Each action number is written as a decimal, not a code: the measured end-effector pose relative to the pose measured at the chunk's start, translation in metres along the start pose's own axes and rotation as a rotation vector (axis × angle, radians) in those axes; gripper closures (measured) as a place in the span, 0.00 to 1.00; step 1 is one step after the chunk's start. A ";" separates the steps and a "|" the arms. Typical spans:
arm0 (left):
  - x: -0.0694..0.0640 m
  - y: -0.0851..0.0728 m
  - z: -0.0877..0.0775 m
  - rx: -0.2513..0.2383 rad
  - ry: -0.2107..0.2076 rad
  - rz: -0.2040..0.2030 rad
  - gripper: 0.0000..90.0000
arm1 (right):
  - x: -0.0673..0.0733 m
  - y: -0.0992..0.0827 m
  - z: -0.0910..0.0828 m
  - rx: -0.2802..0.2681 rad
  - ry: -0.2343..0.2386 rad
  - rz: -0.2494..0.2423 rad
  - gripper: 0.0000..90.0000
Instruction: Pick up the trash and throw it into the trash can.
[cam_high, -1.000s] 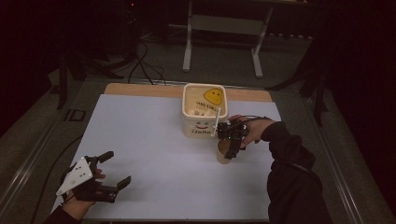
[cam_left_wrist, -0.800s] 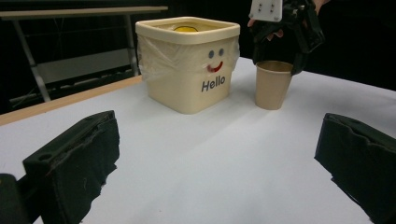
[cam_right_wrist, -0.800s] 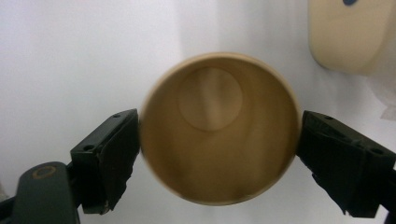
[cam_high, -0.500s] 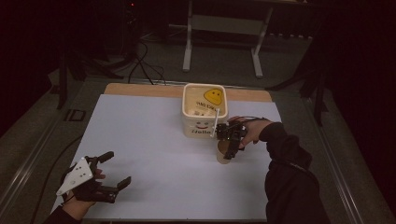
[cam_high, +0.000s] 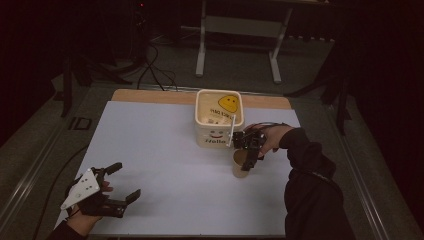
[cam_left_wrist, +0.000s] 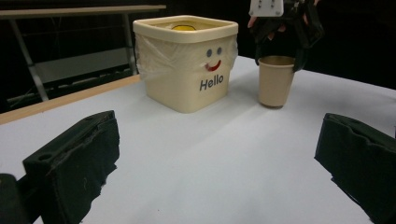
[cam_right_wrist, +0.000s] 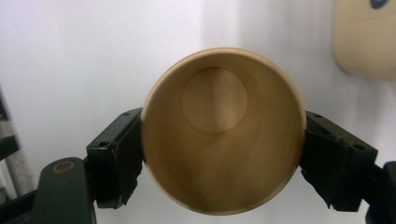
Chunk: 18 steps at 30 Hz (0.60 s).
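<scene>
Paper cup (cam_right_wrist: 223, 149) sits between the two jaws of my right gripper (cam_right_wrist: 223, 158), which have just been closing; in the right gripper view one pad lies against each side of the rim, so I read it as gripped. Cup is upright, empty, its round bottom visible down the inside. In the high view my right gripper (cam_high: 248, 156) comes at the cup (cam_high: 240, 165) from above, with my right hand (cam_high: 272, 139) behind it and a dark sleeve (cam_high: 310, 175) running off toward the bottom edge. Cup stands on the white desk (cam_high: 165, 150), just beside the front right corner of a cream bin (cam_high: 218, 120), apart from it by a small gap. Bin carries a smiley face and the word "Hello" on its front wall, a clear liner folded over its rim, and a yellow smiley thing (cam_high: 228, 103) inside. From the left gripper view the cup (cam_left_wrist: 275, 81) stands right of the bin (cam_left_wrist: 187, 65). My left gripper (cam_high: 121, 182) rests well apart at the near left corner of the desk, jaws spread wide, nothing between them.
</scene>
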<state>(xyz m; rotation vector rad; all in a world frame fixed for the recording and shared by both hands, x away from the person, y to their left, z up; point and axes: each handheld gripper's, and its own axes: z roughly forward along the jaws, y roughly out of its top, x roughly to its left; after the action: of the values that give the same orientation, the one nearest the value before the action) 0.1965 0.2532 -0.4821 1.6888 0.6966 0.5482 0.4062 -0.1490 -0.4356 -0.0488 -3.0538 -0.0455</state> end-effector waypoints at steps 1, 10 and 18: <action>0.000 0.000 0.000 -0.001 0.000 0.001 0.01 | 0.001 0.001 -0.002 0.009 -0.004 -0.010 0.23; 0.000 0.001 0.000 -0.006 -0.001 0.002 0.01 | 0.009 0.007 -0.029 0.013 -0.010 -0.020 0.24; 0.000 0.002 0.000 -0.009 -0.007 -0.004 0.01 | 0.016 0.014 -0.056 0.003 -0.023 -0.039 0.24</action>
<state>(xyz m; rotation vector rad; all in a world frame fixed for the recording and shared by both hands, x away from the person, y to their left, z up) 0.1967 0.2534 -0.4805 1.6797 0.6910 0.5419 0.3958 -0.1365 -0.3780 0.0098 -3.0779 -0.0433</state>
